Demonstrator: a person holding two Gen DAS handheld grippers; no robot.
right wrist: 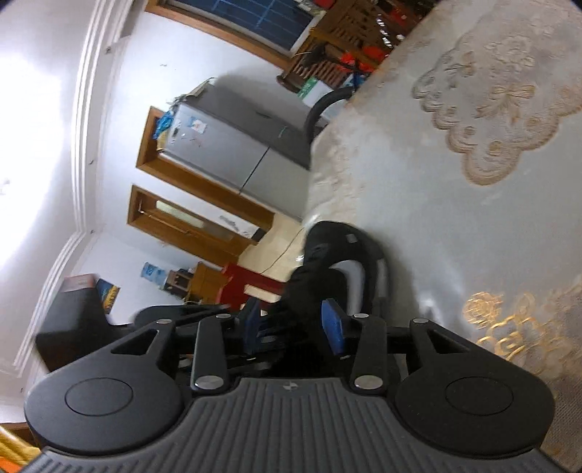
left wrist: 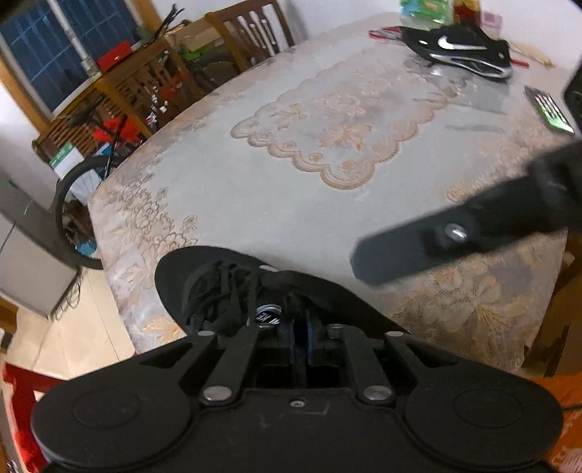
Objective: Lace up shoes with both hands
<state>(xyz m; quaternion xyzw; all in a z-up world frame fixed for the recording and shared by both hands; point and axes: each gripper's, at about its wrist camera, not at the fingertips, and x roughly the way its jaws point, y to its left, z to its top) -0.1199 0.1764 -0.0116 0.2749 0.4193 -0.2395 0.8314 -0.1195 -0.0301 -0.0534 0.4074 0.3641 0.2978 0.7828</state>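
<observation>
A black shoe (left wrist: pixel 232 287) sits at the table's near edge, right under my left gripper (left wrist: pixel 300 342). The left jaws are nearly closed on a thin black lace strand by the shoe's tongue. The right gripper's finger (left wrist: pixel 436 247) crosses the left wrist view at the right. In the right wrist view the right gripper (right wrist: pixel 296 324) is tipped sideways, its blue pads (right wrist: pixel 333 325) set apart on either side of the black shoe's collar (right wrist: pixel 327 269); contact is unclear. A second black shoe (left wrist: pixel 462 51) with a white swoosh lies at the table's far side.
The table (left wrist: pixel 291 182) has a lace-pattern cloth. A remote (left wrist: pixel 549 109) lies at the right. Wooden chairs (left wrist: pixel 247 32) and a bicycle wheel (left wrist: pixel 72 203) stand beyond the left edge. A fridge (right wrist: pixel 232 145) and red stool (right wrist: pixel 251 283) stand on the floor.
</observation>
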